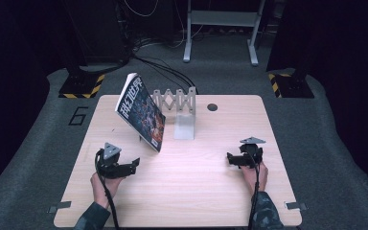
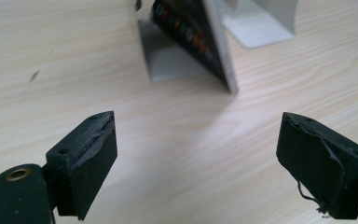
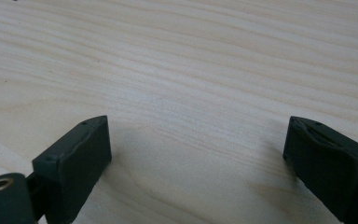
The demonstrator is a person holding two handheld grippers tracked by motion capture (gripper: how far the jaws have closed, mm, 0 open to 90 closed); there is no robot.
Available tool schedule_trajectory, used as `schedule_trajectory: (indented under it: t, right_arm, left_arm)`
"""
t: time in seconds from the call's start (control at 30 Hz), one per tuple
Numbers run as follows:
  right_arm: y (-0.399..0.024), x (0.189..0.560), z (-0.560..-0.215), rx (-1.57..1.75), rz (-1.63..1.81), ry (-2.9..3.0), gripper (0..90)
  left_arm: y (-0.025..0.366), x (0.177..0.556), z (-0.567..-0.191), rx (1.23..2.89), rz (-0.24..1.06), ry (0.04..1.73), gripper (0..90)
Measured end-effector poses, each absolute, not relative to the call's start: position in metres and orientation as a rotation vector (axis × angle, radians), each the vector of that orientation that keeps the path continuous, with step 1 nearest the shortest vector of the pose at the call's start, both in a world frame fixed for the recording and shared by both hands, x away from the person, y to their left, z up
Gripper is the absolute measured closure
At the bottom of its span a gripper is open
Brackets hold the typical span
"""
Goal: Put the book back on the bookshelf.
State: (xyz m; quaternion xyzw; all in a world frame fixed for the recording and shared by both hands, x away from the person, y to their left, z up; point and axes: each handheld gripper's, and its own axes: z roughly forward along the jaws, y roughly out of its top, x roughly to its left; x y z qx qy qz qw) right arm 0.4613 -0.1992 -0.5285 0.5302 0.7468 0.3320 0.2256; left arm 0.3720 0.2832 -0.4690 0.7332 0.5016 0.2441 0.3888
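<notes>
Left gripper (image 1: 135,165) released, jaws wide with nothing between, paperback book (image 1: 141,113) leaning tilted against the grey bookend (image 1: 182,109) just beyond the fingers (image 2: 86,158). Right gripper (image 1: 230,159) also spread wide over bare table (image 1: 187,191), well apart from the book.

One book (image 1: 141,112), tilted. One expanding bookend rack (image 1: 178,106) at book's 3 o'clock. Two grippers: left gripper (image 1: 135,165), right gripper (image 1: 230,159). One table (image 1: 201,191).
</notes>
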Motion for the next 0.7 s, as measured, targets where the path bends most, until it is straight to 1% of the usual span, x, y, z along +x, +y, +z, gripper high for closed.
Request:
schedule_trajectory:
  t: [0.17,0.3,0.4,0.43,0.5,0.6,0.7]
  right_arm:
    - [-0.199,0.461,-0.528,1.462,0.913,2.06,6.8]
    - [-0.199,0.461,-0.528,1.463,0.914,2.062,6.8]
    - [-0.199,0.461,-0.528,1.461,0.914,2.062,6.9]
    - [-0.199,0.461,-0.528,1.462,0.914,2.062,6.9]
    - [-0.199,0.461,-0.528,1.46,0.914,2.063,6.9]
    - [-0.199,0.461,-0.528,1.454,0.915,2.065,7.3]
    - [-0.199,0.461,-0.528,1.452,0.916,2.063,7.4]
  left_arm:
    - [0.296,0.362,-0.484,1.877,0.608,1.333,9.1]
    - [0.307,0.354,-0.507,1.894,0.622,1.401,6.9]
    - [0.311,0.353,-0.515,1.9,0.627,1.42,6.8]
    - [0.314,0.353,-0.523,1.9,0.643,1.444,7.0]
    - [0.316,0.353,-0.529,1.912,0.628,1.464,7.1]
    - [0.314,0.351,-0.532,1.901,0.658,1.459,6.5]
    - [0.314,0.351,-0.532,1.902,0.639,1.465,6.2]
